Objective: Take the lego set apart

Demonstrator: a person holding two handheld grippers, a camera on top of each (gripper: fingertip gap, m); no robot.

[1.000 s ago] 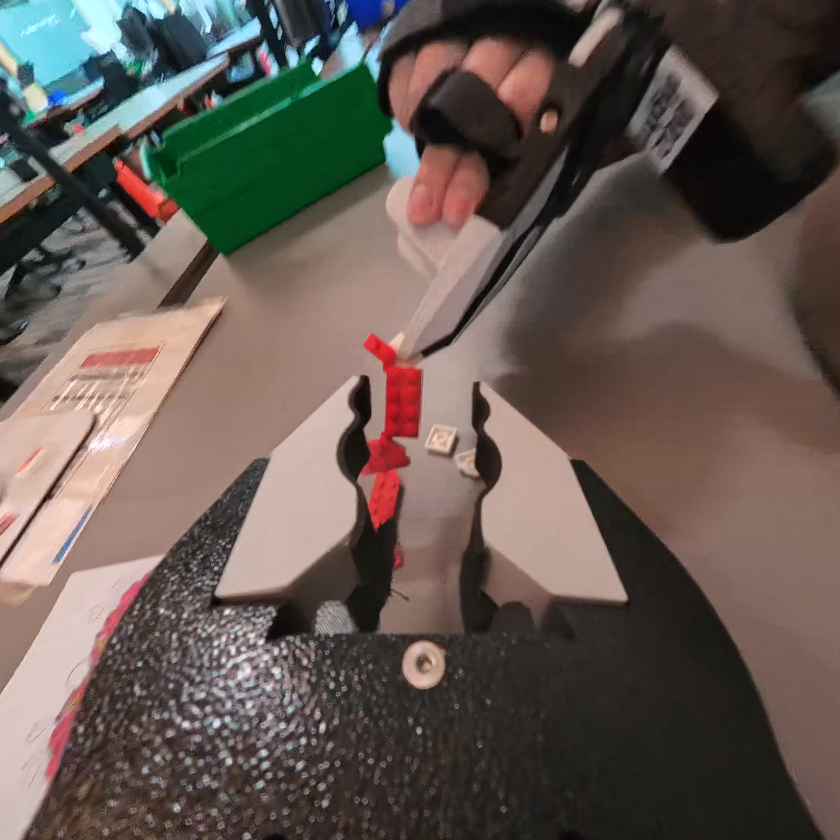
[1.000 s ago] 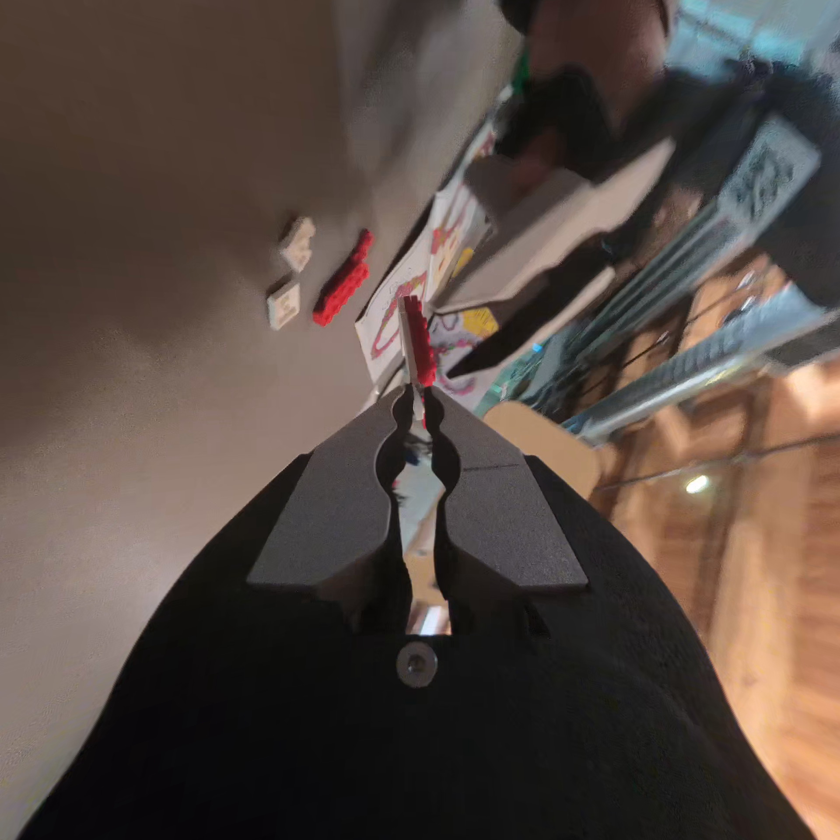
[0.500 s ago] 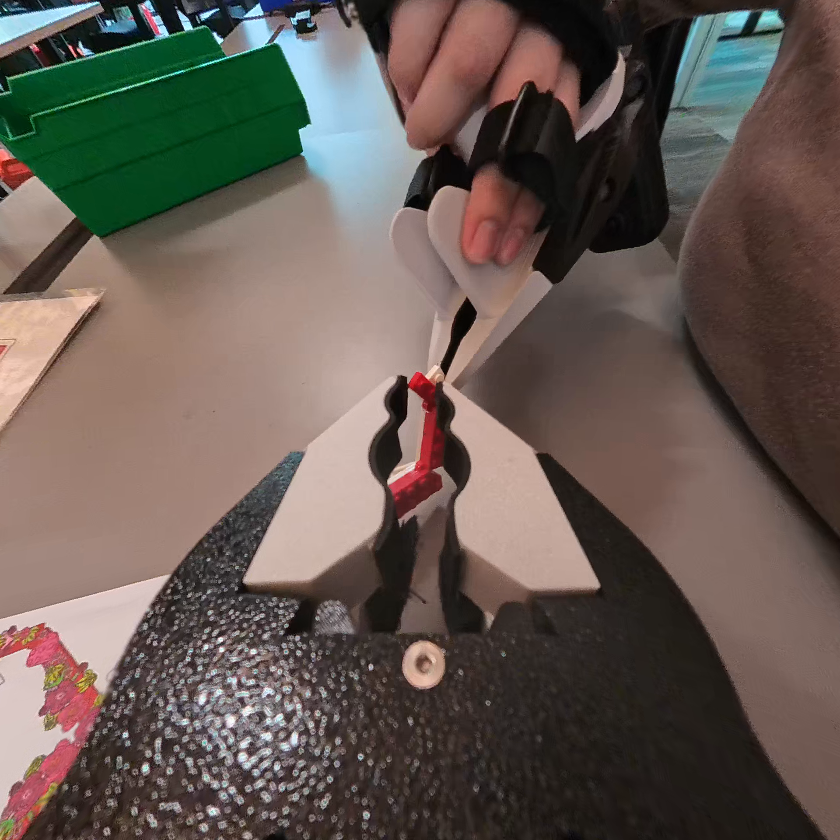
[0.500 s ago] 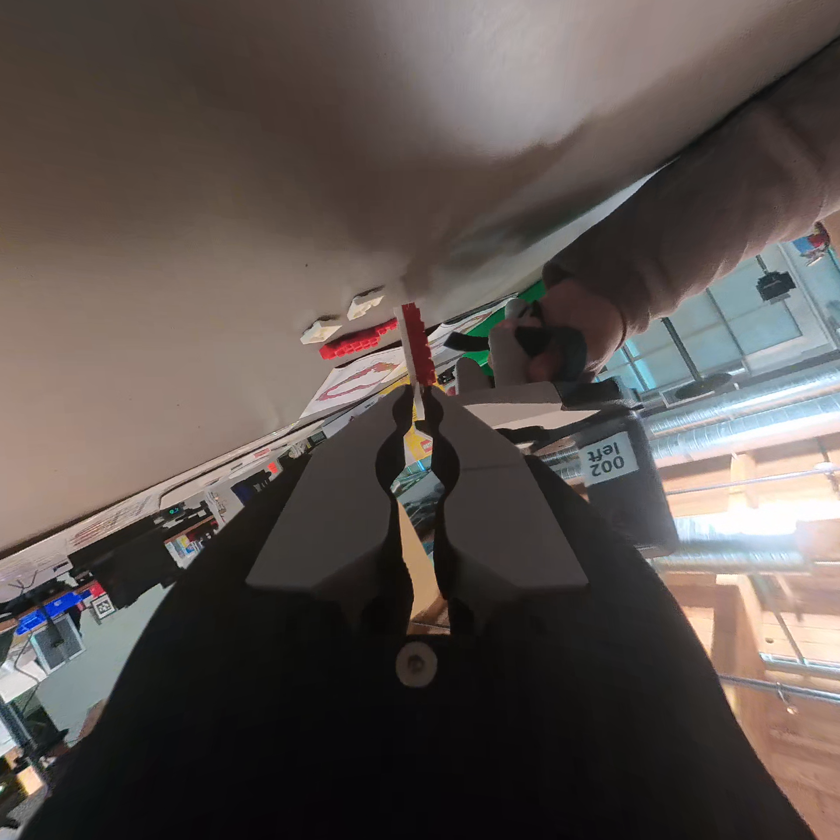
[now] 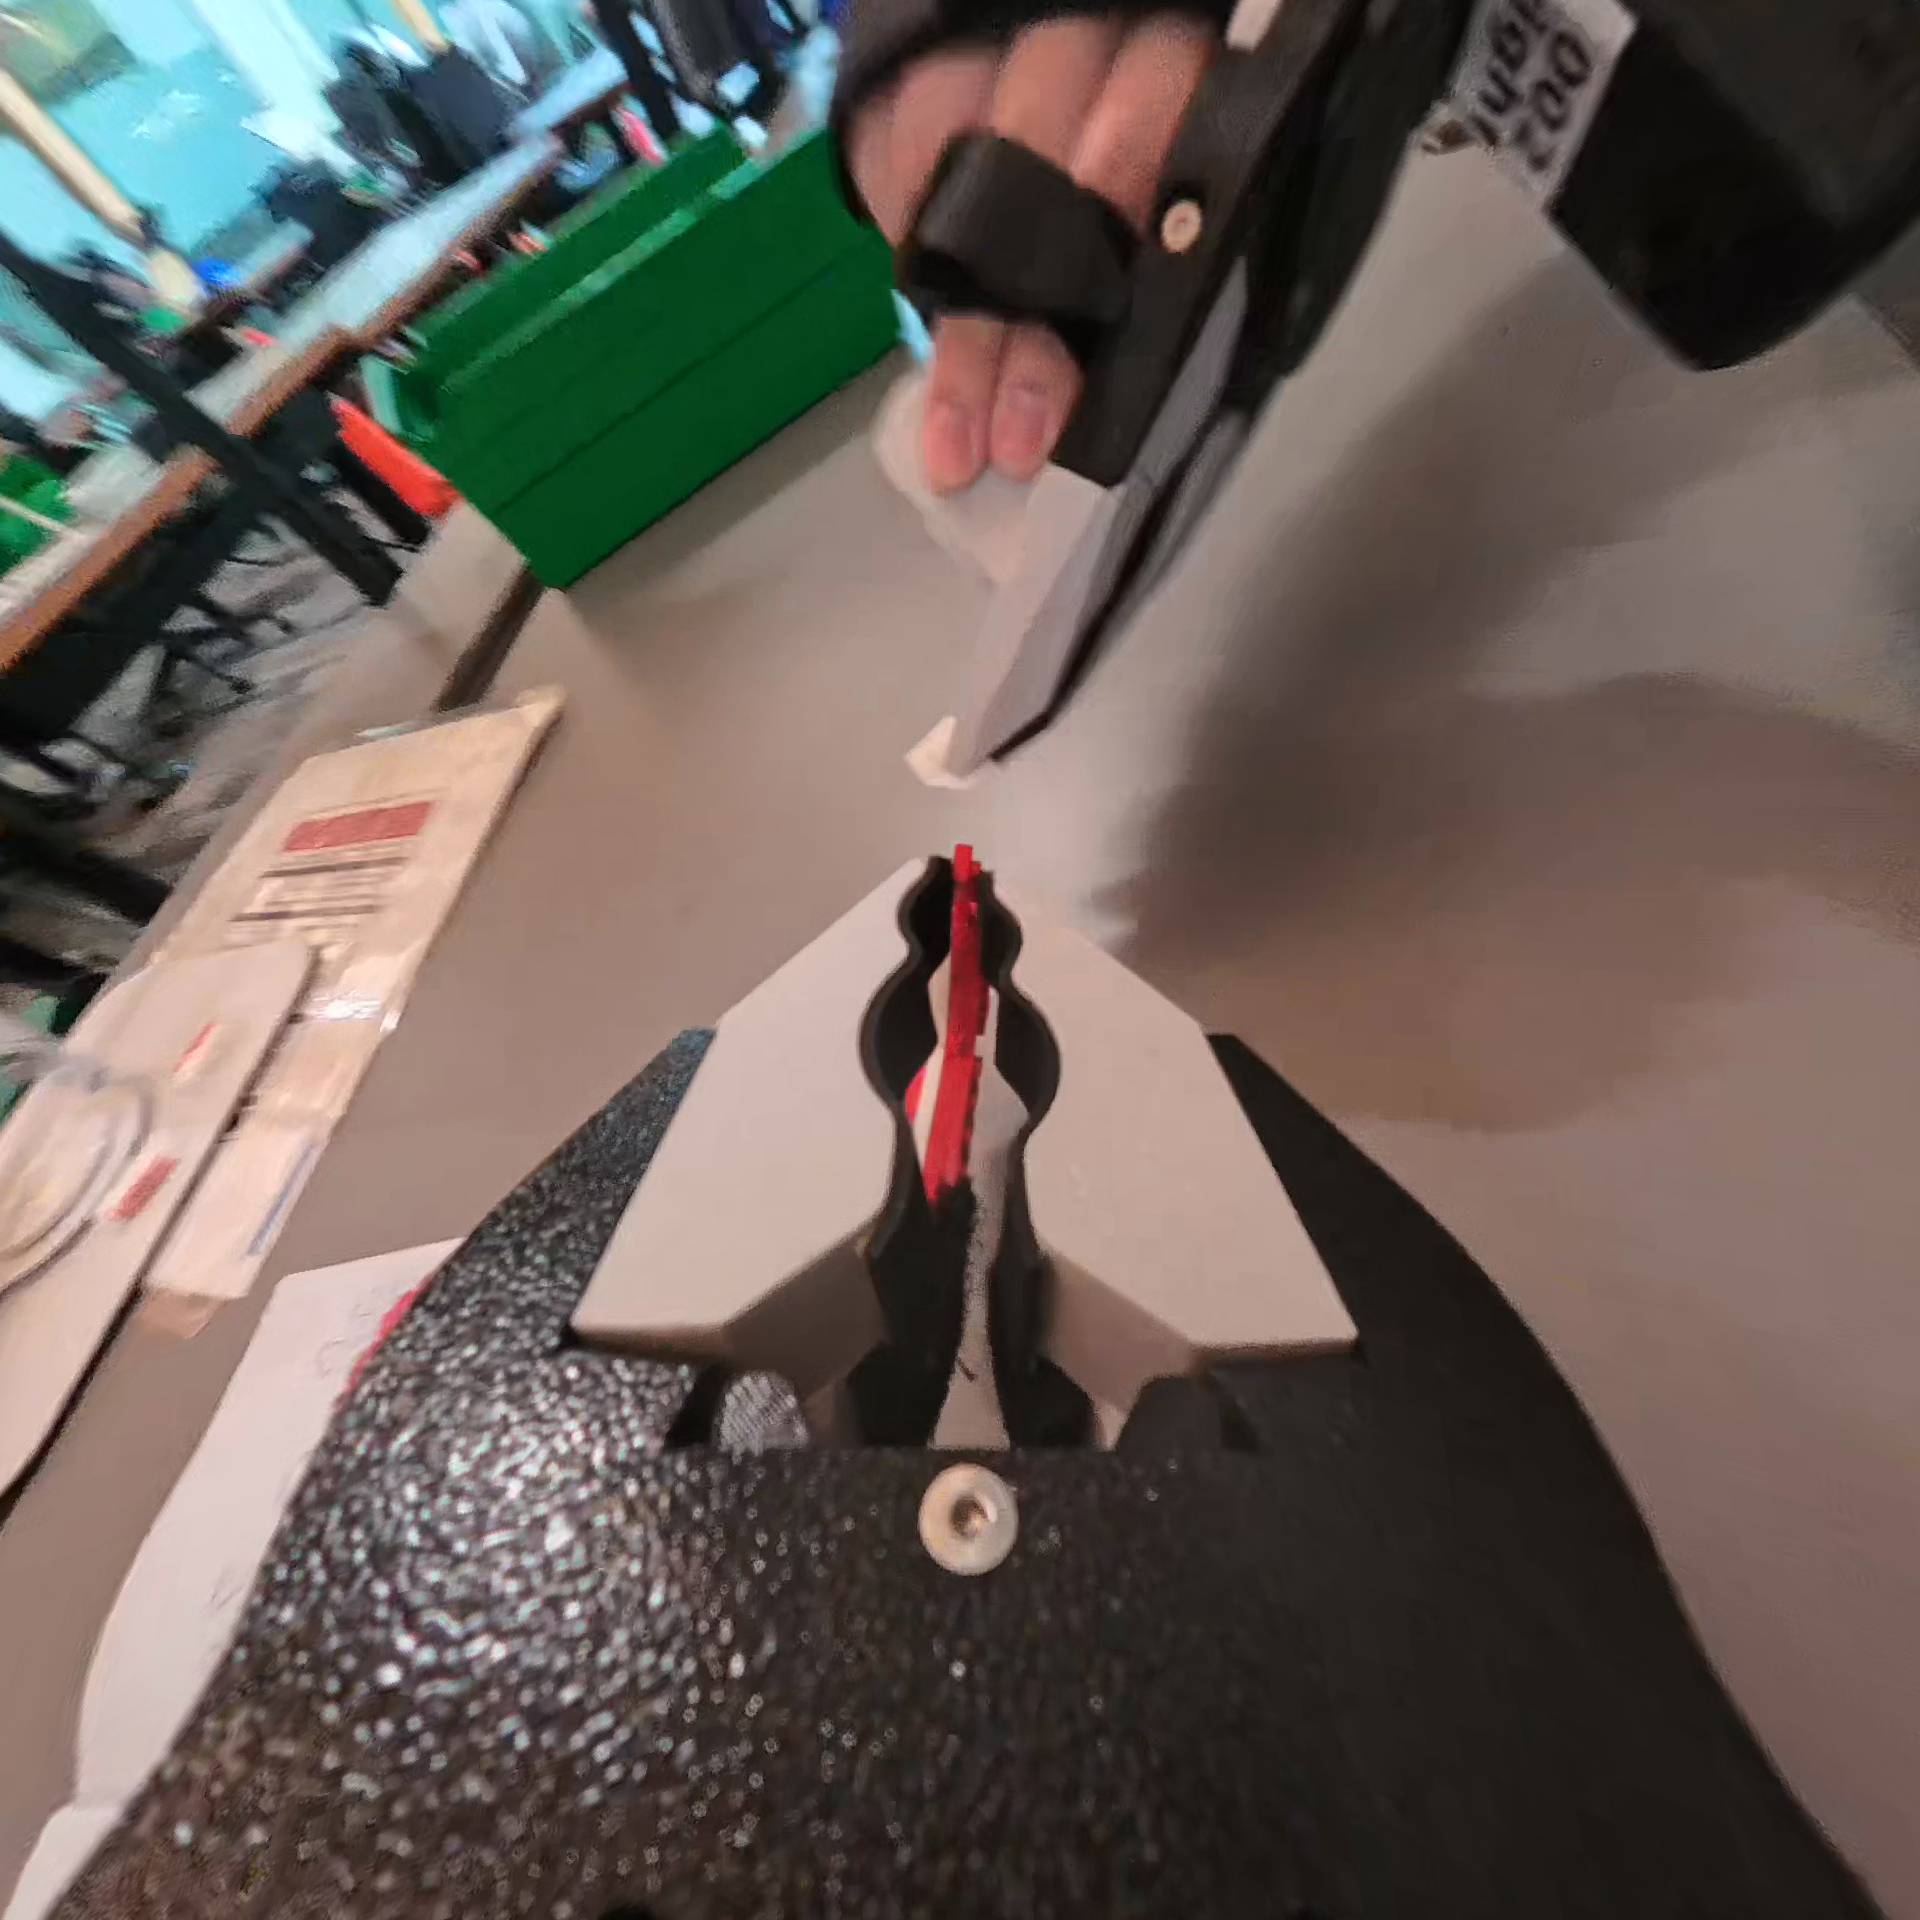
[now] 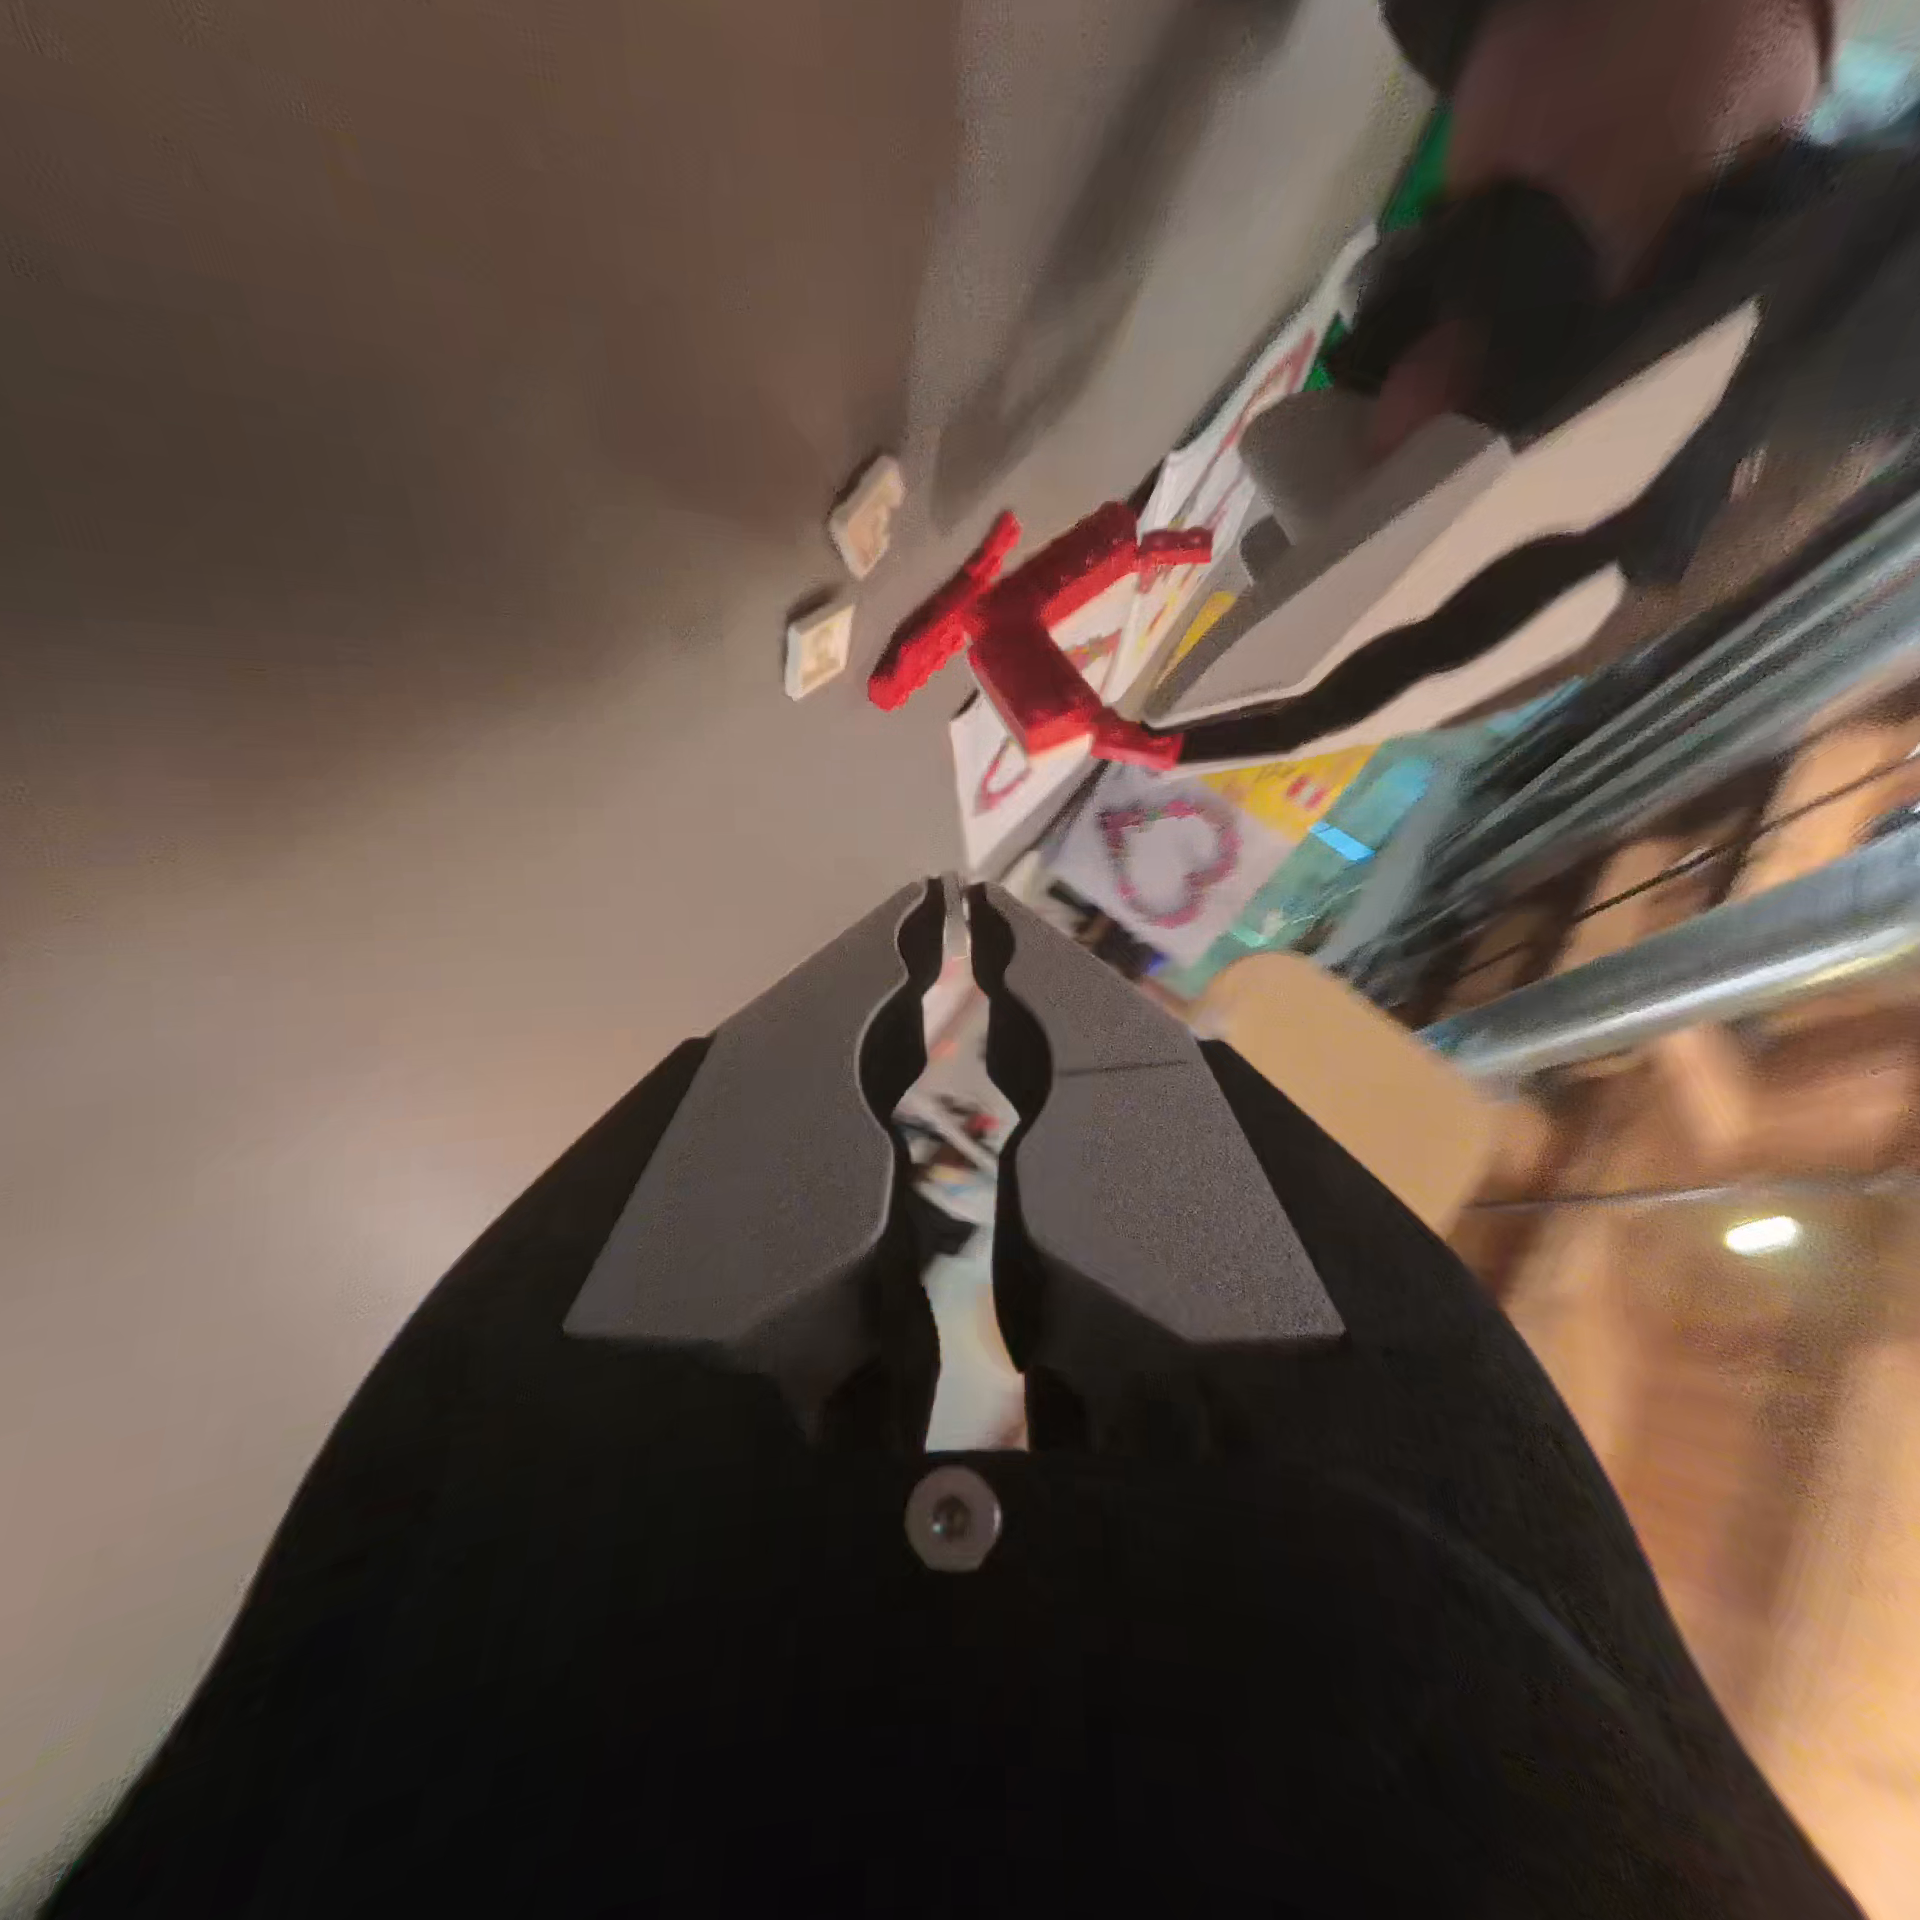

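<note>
the step in hand looks like the pull-apart itself: a small white piece has come off the red lego assembly, and each gripper carries one part. next, as i judge it, the right gripper needs to set its white piece down with the loose ones on the table, then come back for another grip on the red part while the left keeps it steady.

nearest in the left wrist view, at frame centre, the left gripper (image 5: pixel 961 883) has its jaws narrowed to a slit, clamped on the red lego assembly (image 5: pixel 958 1023), which stands edge-on between the pads with its tip poking just past them. beyond it, in the upper middle, the right gripper (image 5: pixel 961 753) angles down toward the table (image 5: pixel 1455 1039) with a small white piece (image 5: pixel 935 764) pinched at its very tip, apart from the red part.

in the right wrist view, blurred and rolled over, the right gripper's own jaws are likewise nearly closed at centre, a sliver of white showing at the tips. farther off, upper middle, the red assembly hangs from the left gripper above the table. on the table beside it lie a red plate (image 6: pixel 940 618) and two white tiles (image 6: pixel 842 587), close together.

farthest, upper left of the left view, a green bin (image 5: pixel 665 343) and papers (image 5: pixel 312 935).
</note>
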